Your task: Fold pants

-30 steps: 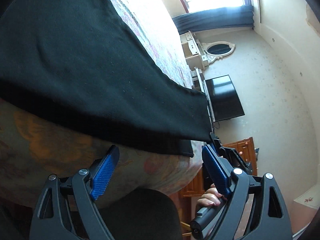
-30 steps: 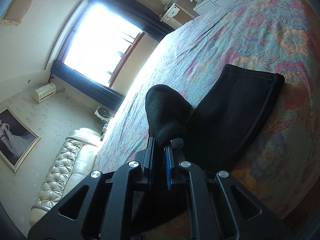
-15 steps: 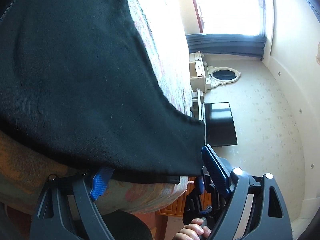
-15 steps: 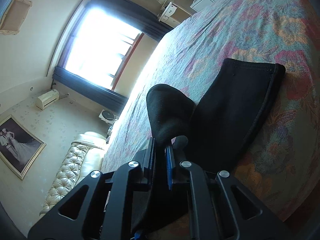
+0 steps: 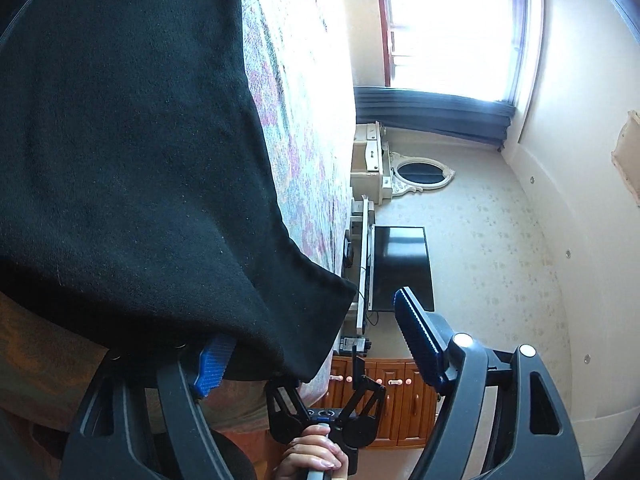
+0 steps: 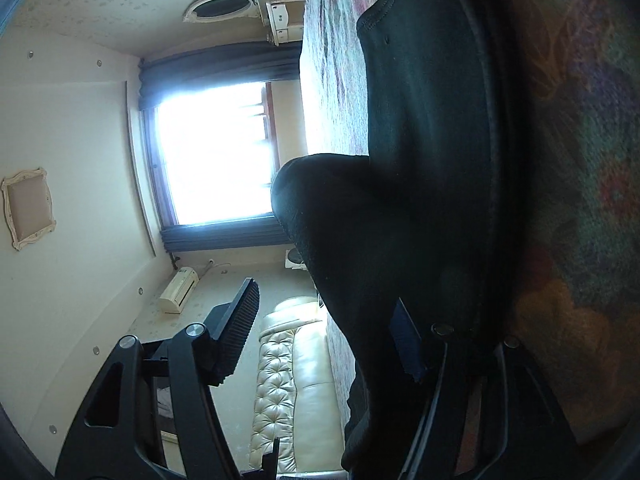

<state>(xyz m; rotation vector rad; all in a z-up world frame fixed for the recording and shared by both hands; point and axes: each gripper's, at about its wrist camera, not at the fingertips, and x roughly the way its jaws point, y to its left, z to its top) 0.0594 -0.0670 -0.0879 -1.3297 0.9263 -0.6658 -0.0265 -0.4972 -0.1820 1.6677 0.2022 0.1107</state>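
Item: black pants (image 5: 132,160), lying on the flowered bedspread (image 5: 304,128) at the near edge of the bed, one hemmed end (image 6: 424,92) flat on the cover and a raised fold of cloth (image 6: 340,240) humped up in the right wrist view.

Left gripper (image 5: 308,344): we found its jaws wide apart and just closing a little. One blue pad (image 5: 212,364) sat tucked under the overhanging corner of the pants; the other pad (image 5: 416,340) stood clear in the air. The cloth hung between them, not pinched.

Right gripper (image 6: 328,336): its jaws had just been opening. One ribbed pad (image 6: 240,328) stood free of the cloth; the other (image 6: 404,340) lay against the dark fabric. The fold sat between them, released as far as we could judge.

Also noted: a hand (image 5: 312,456) on the other tool's handle, a television (image 5: 400,268), a window (image 6: 216,152), a tufted sofa (image 6: 288,380).

Step in hand, by our judgement: a fold just laid down by the right side, the left taking up the corner for the next fold.

Next move called for: closing the left pads fully on the corner, keeping both layers together, and drawing the right tool clear without dragging the hump askew.
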